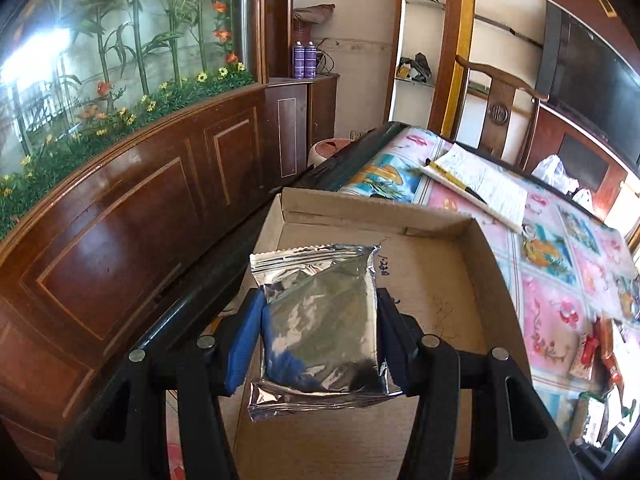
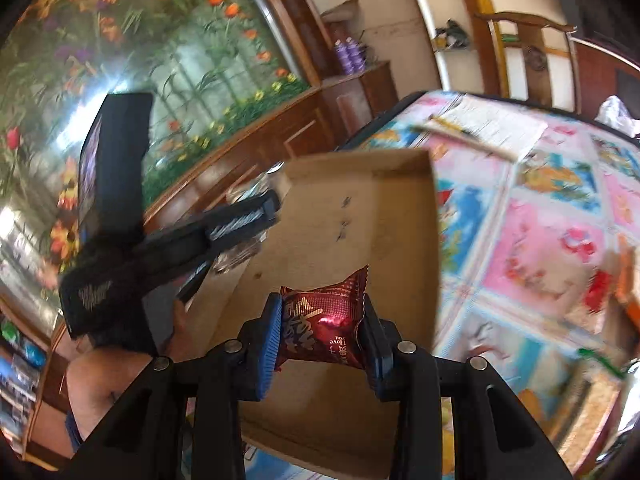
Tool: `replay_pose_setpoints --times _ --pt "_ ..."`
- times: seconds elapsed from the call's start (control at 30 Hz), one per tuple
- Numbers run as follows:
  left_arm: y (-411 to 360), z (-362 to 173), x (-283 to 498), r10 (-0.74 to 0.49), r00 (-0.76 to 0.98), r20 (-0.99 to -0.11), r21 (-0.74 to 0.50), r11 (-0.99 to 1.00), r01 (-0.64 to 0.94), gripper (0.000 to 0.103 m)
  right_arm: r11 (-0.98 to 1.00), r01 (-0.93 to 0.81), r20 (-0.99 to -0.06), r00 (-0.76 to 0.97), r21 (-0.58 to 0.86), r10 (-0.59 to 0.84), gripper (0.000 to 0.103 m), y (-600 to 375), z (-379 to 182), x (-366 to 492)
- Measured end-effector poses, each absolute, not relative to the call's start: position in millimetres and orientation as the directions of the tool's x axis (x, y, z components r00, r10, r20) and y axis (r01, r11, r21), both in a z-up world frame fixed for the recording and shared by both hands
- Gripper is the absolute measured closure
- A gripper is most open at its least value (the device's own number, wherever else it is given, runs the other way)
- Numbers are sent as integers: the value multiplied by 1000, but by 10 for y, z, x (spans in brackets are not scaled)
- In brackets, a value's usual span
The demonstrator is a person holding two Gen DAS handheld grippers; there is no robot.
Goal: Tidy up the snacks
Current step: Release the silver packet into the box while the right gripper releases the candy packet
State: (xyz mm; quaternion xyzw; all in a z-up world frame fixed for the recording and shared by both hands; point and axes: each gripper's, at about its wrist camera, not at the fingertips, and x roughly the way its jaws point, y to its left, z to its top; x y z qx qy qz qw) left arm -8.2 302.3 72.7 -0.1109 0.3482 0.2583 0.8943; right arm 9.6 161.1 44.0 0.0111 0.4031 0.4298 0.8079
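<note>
Silver foil snack pouch (image 1: 320, 316): pinched across its middle by the left gripper (image 1: 318, 336), jaws partway closed w/ pads pressing both side edges, held above the floor of the shallow cardboard box (image 1: 440, 300). Looks light, thin, crinkly; foil is slick and the contents prob. crush easily, so a mid-body grip w/ modest squeeze seems right. Crimped end seals stick out past the pads top and bottom and are too floppy to hold by.

Red snack packet (image 2: 324, 328): clamped by the right gripper (image 2: 320, 334), jaws fairly narrow, blue pads on its two sides, wrapper puckered at the right pad. Also over the box, near its front part. Small, light, soft wrapper; likely to swivel if gripped only by a seal fin.

The left gripper shows in the right view too, over the box's left wall, blurred.

Box is otherwise bare inside and sits on a floral tablecloth (image 1: 560, 312). More packets (image 1: 596, 352) lie on the cloth well to the right. Papers and a pen (image 1: 456, 180) sit beyond the box.
</note>
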Motion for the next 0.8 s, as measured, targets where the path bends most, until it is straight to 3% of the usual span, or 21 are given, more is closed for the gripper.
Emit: replay_pose_setpoints --times 0.17,0.8 --pt "2973 726 -86 408 615 -675 10 838 -545 48 638 -683 -685 273 356 675 63 1639 211 138" --pt "2908 737 -63 437 615 -656 50 839 -543 48 644 -703 -685 310 303 660 61 1631 235 34"
